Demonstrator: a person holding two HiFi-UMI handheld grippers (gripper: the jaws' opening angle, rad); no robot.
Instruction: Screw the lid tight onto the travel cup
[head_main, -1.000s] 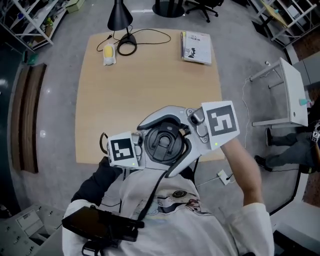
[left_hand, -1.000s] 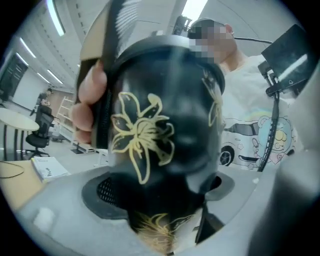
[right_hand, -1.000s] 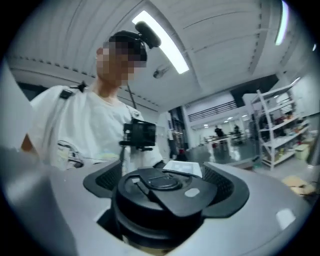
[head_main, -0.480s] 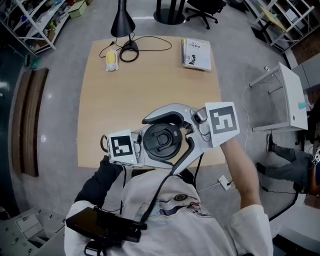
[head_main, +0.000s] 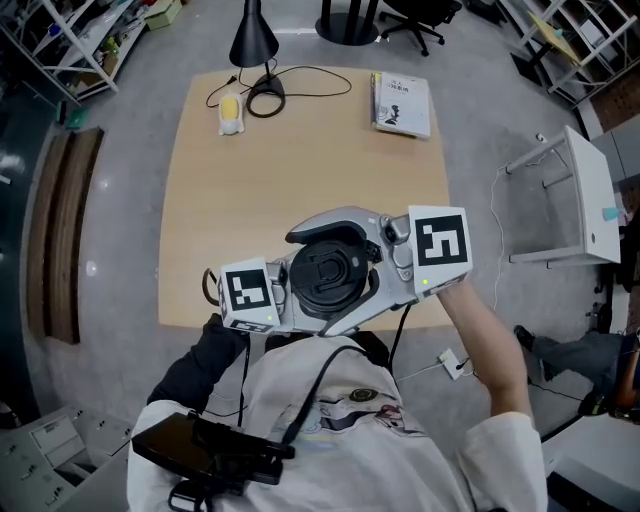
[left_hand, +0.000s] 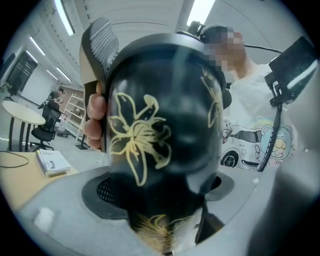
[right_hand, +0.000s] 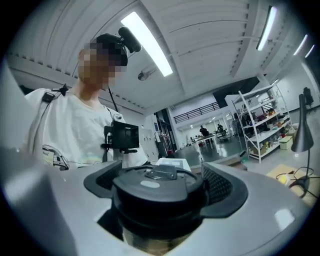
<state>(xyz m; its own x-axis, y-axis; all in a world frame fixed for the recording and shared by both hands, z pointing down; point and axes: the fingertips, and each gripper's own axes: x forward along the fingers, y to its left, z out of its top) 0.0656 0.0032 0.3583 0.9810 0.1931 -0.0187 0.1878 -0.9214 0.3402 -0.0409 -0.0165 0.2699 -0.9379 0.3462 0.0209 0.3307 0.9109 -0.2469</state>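
**Right jaws closing back on lid, cup held at near table edge**

Since a second ago: lid tab seen from above has turned a little. Both grippers and cup remain over the near edge of the table (head_main: 300, 150). Right jaws have just been closing, with the lid between them.

Right gripper (head_main: 310, 282): jaws stand wide and wrap the lid (right_hand: 159, 187). Its pads (right_hand: 227, 182) sit against the lid rim on both sides, so it is grasping the lid.

Left gripper (left_hand: 165, 192): clamped on the cup (left_hand: 165, 125). The cup body fills the gap between its pads (left_hand: 107, 192). Cup is held level with the lid on top, and the grippers meet from left and right.

Materials and shapes:
- Cup: glossy black, rounded, with a gold line-drawn lily on its side.
- Lid: matt black plastic, round and stepped, with a flat hinged tab on top.
- Gripper shells: smooth pale grey, with curved fingers.
- Pads: dark with a fine mesh texture. One ribbed grey pad shows far-left in the left gripper view, with a person's fingers (left_hand: 95, 117) beside it.
- Table: pale wood, bare in the middle.
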